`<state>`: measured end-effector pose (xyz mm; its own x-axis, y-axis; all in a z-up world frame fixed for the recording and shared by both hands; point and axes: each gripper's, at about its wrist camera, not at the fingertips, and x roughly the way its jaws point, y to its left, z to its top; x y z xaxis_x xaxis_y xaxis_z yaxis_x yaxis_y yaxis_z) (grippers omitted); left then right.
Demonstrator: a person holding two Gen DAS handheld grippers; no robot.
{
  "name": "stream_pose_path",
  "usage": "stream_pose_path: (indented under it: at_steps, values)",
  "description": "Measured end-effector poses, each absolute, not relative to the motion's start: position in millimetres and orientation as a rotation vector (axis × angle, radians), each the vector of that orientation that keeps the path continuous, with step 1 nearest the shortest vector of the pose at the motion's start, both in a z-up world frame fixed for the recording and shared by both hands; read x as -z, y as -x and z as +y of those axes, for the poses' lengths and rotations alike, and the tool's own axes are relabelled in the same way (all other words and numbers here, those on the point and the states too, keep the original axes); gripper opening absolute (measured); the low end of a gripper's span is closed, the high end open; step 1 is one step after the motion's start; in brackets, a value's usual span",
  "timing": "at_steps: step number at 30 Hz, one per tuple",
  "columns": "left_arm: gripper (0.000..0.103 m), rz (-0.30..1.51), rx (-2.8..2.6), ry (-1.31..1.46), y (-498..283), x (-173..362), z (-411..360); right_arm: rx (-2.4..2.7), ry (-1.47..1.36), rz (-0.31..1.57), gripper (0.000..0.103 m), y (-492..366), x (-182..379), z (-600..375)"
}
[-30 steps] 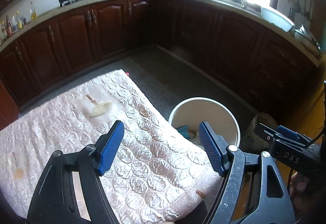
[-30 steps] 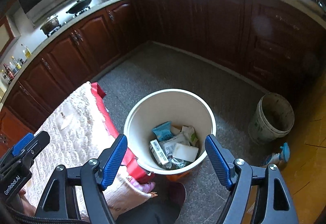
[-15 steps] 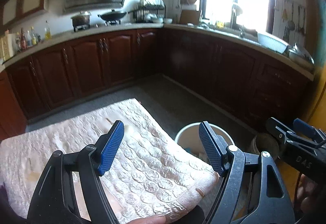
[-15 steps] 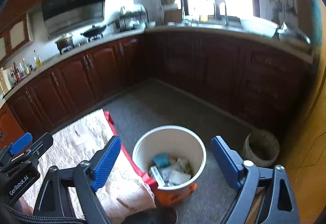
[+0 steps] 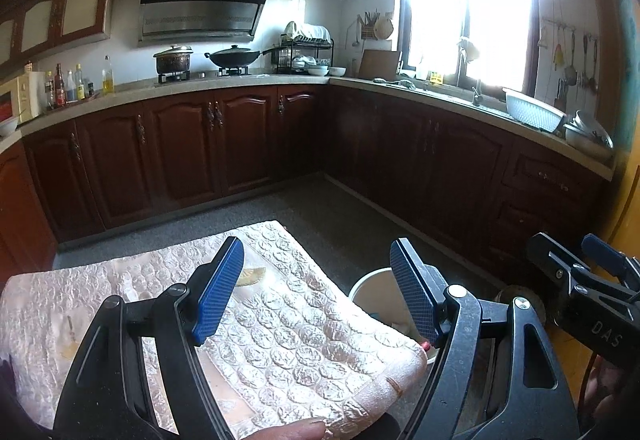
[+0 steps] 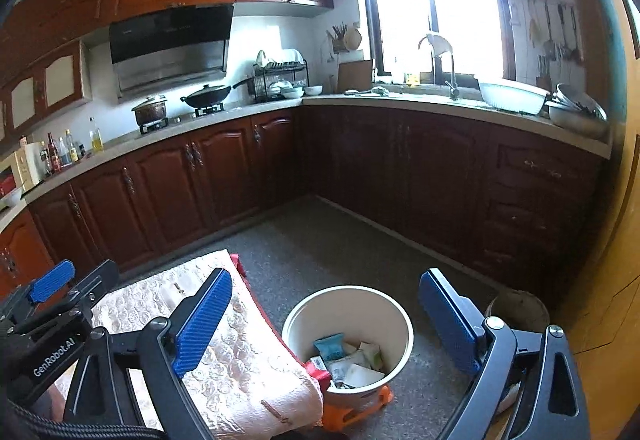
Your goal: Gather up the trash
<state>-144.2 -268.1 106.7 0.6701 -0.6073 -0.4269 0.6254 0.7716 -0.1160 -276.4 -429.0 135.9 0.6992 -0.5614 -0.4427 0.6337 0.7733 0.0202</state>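
A white trash bin [image 6: 348, 304] stands on the floor beside a low table and holds several wrappers and packets [image 6: 348, 358]; its rim also shows in the left wrist view [image 5: 370, 292]. My right gripper [image 6: 324, 314] is open and empty, raised above the bin. My left gripper [image 5: 318, 286] is open and empty over the table's pink quilted cloth [image 5: 288, 328]. A pale scrap [image 5: 250, 276] lies on the cloth beyond the left finger. Each gripper shows at the edge of the other's view.
Dark wooden cabinets [image 6: 224, 184] line the back and right walls. A grey pot-like bucket [image 6: 518, 310] sits on the floor right of the bin. An orange base [image 6: 356, 406] is under the bin. Grey carpeted floor [image 6: 320, 248] lies ahead.
Both grippers have lifted and tilted up, so the views now take in the counters, hood and window. The bin and table have dropped low in both views. Both stay open and empty.
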Motion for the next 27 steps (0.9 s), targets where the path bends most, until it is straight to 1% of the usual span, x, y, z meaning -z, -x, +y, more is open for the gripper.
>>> stream_pose_path:
  at_steps: [13,27]
  values:
    - [0.075,0.455,0.694,-0.038,147.0,-104.4,-266.2,0.714,-0.150,0.387,0.097,288.6,-139.9,-422.8]
    - [0.075,0.455,0.697,-0.050,149.2,-103.4,-267.4,0.720,-0.153,0.389,0.098,290.8,-140.3,-423.9]
